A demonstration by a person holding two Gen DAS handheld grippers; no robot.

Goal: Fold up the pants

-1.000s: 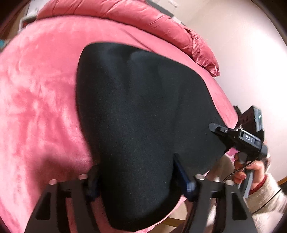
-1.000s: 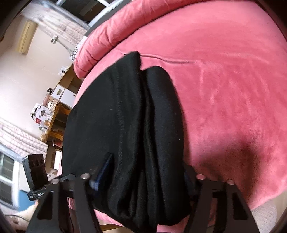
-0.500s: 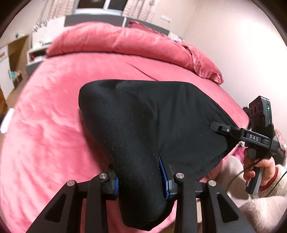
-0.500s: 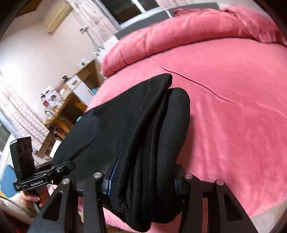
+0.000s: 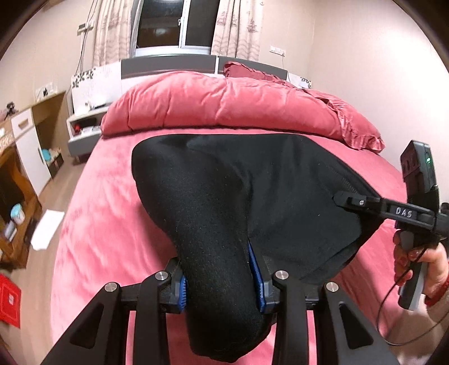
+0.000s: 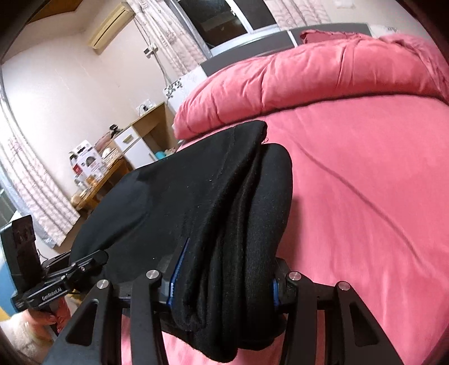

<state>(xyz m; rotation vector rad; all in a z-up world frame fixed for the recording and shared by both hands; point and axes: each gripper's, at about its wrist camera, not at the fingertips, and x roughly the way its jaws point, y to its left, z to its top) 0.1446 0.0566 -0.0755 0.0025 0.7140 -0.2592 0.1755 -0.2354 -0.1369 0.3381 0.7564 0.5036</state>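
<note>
The black pants [image 5: 252, 191] are folded in several layers and held up over the pink bed [image 5: 112, 224]. My left gripper [image 5: 221, 283] is shut on one bunched end of the pants. My right gripper [image 6: 224, 280] is shut on the other end [image 6: 219, 213], where the stacked layers show edge-on. The right gripper also shows in the left wrist view [image 5: 373, 205] at the right, clamped on the cloth. The left gripper shows in the right wrist view [image 6: 84, 266] at the lower left. The far edge of the pants hangs toward the bed.
A pink duvet [image 5: 224, 106] and pillow [image 5: 350, 123] lie at the head of the bed, below a window [image 5: 174, 25]. A wooden desk [image 6: 98, 179] with boxes and a white cabinet [image 5: 31, 146] stand left of the bed.
Both grippers have closed on the pants and lifted them off the bed, tilting the views up from the bed surface to the headboard and window.
</note>
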